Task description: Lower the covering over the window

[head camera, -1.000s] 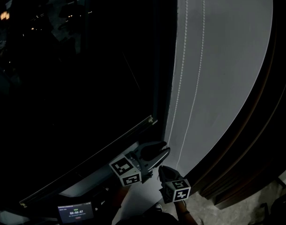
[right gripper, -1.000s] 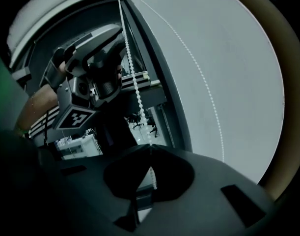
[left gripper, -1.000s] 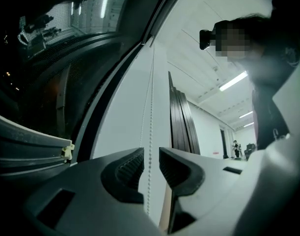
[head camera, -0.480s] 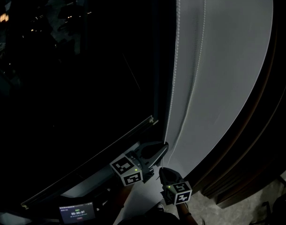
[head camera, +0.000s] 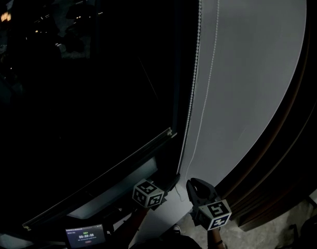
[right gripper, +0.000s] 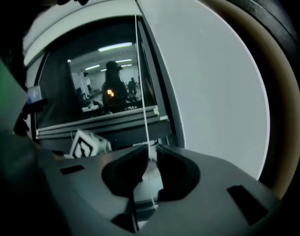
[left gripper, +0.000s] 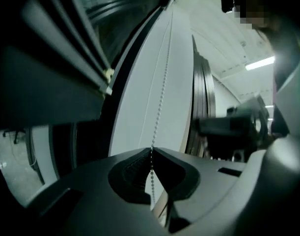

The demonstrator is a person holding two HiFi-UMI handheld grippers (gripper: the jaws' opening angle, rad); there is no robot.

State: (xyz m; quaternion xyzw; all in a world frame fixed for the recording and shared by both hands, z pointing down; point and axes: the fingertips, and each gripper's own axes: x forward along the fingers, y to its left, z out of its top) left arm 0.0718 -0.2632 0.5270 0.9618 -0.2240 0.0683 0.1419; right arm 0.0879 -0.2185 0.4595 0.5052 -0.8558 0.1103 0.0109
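A white bead chain (head camera: pixel 193 87) hangs in two strands beside the dark window (head camera: pixel 85 87), in front of a pale grey panel (head camera: pixel 251 77). My left gripper (head camera: pixel 172 182) is low by the window's corner. Its jaws have just been closing and are shut on one bead strand (left gripper: pixel 162 90), which runs up from its closed tips (left gripper: pixel 151 150). My right gripper (head camera: pixel 193 183) is just to its right, a little above its marker cube. The other strand (right gripper: pixel 139 73) passes through a narrow gap at its tips (right gripper: pixel 151 149), so it is barely open. I cannot pick out the covering's lower edge.
A pale rail (head camera: pixel 96 178) crosses the window's low end. Dark wooden trim (head camera: pixel 283 154) curves down the right side. A small timer screen (head camera: pixel 85 237) glows at the bottom left. The glass (right gripper: pixel 105 90) reflects a lit room and a person.
The left gripper closed on the chain and dropped, now mostly hidden behind its cube. The right gripper rose and shifted right. The two strands pulled straighter and closer to the window frame.
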